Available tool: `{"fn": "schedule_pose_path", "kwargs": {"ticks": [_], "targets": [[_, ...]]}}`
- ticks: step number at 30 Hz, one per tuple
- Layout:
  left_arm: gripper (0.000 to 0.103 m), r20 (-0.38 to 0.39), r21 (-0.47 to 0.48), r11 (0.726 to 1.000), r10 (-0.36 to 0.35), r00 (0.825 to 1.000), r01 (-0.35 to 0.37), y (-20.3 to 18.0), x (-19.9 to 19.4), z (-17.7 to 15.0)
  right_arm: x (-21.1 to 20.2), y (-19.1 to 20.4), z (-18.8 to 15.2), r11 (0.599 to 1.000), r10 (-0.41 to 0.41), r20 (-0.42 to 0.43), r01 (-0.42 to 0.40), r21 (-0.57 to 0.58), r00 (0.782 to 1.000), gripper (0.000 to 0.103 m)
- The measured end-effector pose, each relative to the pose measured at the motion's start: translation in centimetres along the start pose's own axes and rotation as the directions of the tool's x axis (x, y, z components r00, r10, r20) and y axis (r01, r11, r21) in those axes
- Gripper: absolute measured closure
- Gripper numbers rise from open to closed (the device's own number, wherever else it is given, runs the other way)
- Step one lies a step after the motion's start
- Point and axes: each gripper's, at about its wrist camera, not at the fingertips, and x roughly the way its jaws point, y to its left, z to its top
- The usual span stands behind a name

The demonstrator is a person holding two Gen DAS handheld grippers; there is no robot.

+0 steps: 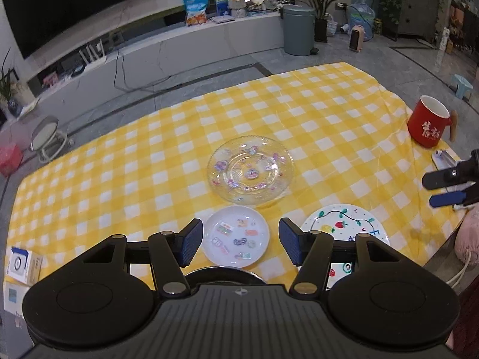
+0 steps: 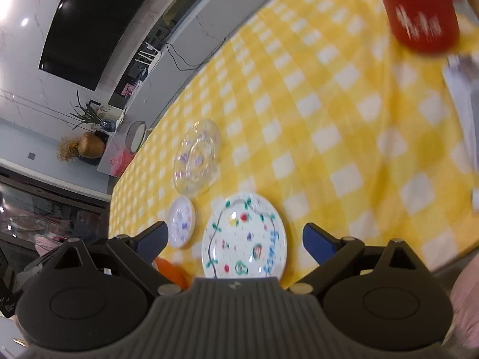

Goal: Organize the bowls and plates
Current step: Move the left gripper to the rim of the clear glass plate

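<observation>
Both tongs wide, painted plate (image 1: 344, 227) part-hidden by left tongs (image 1: 239, 240), right view blurred

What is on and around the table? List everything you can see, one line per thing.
glass plate: 1, clear with purple stickers, table centre
small plate: 1, white with stickers, near edge, ahead of left gripper
painted plate: 1, white with fruit drawings, near edge, right of small plate
dark rim: 1, black, under left gripper, mostly hidden
mug: 1, red, white inside, table's right side
tablecloth: 1, yellow-white check
box: 1, white-blue, left edge
bin: 1, grey, floor
television: 1, black, wall
left gripper: open, empty
right gripper: open, empty
</observation>
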Motion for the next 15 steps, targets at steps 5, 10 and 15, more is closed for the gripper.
{"fn": "schedule_pose_path", "kwargs": {"ticks": [5, 10, 15], "targets": [[0.034, 0.024, -0.09, 0.996, 0.016, 1.0, -0.014, 2.4, 1.1, 1.0, 1.4, 2.2, 2.4, 0.998, -0.023, -0.003, 0.023, -0.056, 1.0, 0.01], [0.034, -0.058, -0.159, 0.985, 0.053, 0.997, -0.061, 4.2, 4.5, 3.8, 5.1, 4.6, 5.0, 0.993, -0.075, -0.028, 0.072, -0.095, 0.997, 0.013], [0.038, -0.103, -0.172, 0.985, -0.031, 0.994, 0.013, 6.0, 8.3, 5.0, 9.4, 5.0, 6.9, 0.994, -0.081, -0.052, 0.078, -0.07, 0.995, 0.024]]}}
